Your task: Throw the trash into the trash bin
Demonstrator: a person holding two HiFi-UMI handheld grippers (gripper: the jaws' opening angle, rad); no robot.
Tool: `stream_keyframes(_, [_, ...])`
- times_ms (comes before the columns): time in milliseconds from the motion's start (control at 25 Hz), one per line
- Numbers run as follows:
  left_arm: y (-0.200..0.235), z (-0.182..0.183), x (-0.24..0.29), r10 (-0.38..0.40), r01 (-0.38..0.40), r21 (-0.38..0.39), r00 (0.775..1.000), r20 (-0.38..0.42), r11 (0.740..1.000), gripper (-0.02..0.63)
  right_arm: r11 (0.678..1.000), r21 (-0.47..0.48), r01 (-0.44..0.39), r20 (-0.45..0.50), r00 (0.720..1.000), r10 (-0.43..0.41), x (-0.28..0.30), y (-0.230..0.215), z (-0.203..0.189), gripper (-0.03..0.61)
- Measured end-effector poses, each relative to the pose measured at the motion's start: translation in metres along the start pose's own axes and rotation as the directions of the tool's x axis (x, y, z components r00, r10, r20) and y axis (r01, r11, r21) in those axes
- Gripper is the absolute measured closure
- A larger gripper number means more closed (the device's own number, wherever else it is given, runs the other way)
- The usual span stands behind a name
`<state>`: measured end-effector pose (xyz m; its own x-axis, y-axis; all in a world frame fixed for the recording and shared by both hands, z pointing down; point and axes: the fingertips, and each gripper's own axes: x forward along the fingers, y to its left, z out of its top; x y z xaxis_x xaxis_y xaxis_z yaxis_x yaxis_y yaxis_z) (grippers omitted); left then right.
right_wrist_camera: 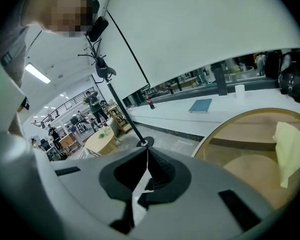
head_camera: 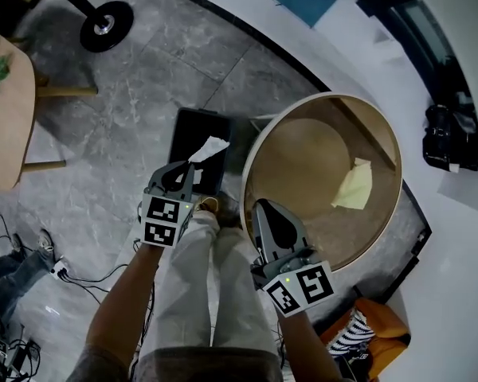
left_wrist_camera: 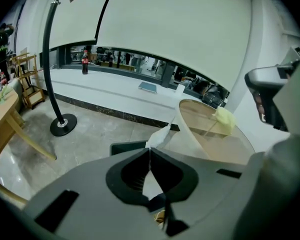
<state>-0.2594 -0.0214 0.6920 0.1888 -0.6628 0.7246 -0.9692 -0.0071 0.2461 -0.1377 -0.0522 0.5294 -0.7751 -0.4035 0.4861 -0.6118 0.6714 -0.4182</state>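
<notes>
Jaws, head view: left gripper (head_camera: pixel 188 168) pinches a white scrap (head_camera: pixel 209 148) over the dark bin (head_camera: pixel 187 138), not yet dropped. Right gripper (head_camera: pixel 263 210) is closed and empty at the round table's (head_camera: pixel 303 157) near edge; yellow paper (head_camera: pixel 354 185) lies on the table.
Left gripper view: scrap (left_wrist_camera: pixel 159 138) clamped between tips; bin (left_wrist_camera: pixel 126 147) mostly hidden behind jaws.
Right gripper view: tips pressed together, nothing between; bin unseen.

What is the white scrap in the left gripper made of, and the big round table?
The white scrap looks like thin paper or tissue: matte, creased, ragged at the edge. The round table looks like light wood or wood-look board: tan, smooth, matte, with a pale rim.
</notes>
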Motion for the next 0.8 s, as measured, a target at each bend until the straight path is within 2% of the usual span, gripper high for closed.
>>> stream_keyframes(320, [0.010, -0.011, 0.005, 0.060, -0.061, -0.024, 0.998, -0.035, 0.998, 0.589, 1.000, 0.003, 0.004, -0.005, 1.000, -0.004, 0.001, -0.006, 0.003, 0.558])
stream_keyframes(360, [0.012, -0.012, 0.005, 0.065, -0.067, -0.033, 0.997, -0.039, 0.997, 0.579, 1.000, 0.003, 0.004, -0.003, 1.000, -0.004, 0.001, -0.007, 0.004, 0.558])
stream_keyframes(440, [0.013, -0.014, 0.006, 0.068, -0.070, -0.047, 0.996, -0.051, 0.996, 0.486, 1.000, 0.004, 0.004, -0.002, 1.000, -0.004, 0.002, -0.009, 0.004, 0.558])
stream_keyframes(480, [0.013, -0.015, 0.006, 0.069, -0.071, -0.047, 0.996, -0.056, 0.996, 0.465, 1.000, 0.005, 0.005, -0.002, 1.000, -0.005, 0.002, -0.010, 0.004, 0.558])
stream_keyframes(800, [0.011, -0.013, 0.003, 0.064, -0.065, -0.023, 0.996, -0.060, 0.998, 0.459, 1.000, 0.009, 0.005, 0.000, 1.000, -0.005, -0.001, -0.011, 0.003, 0.558])
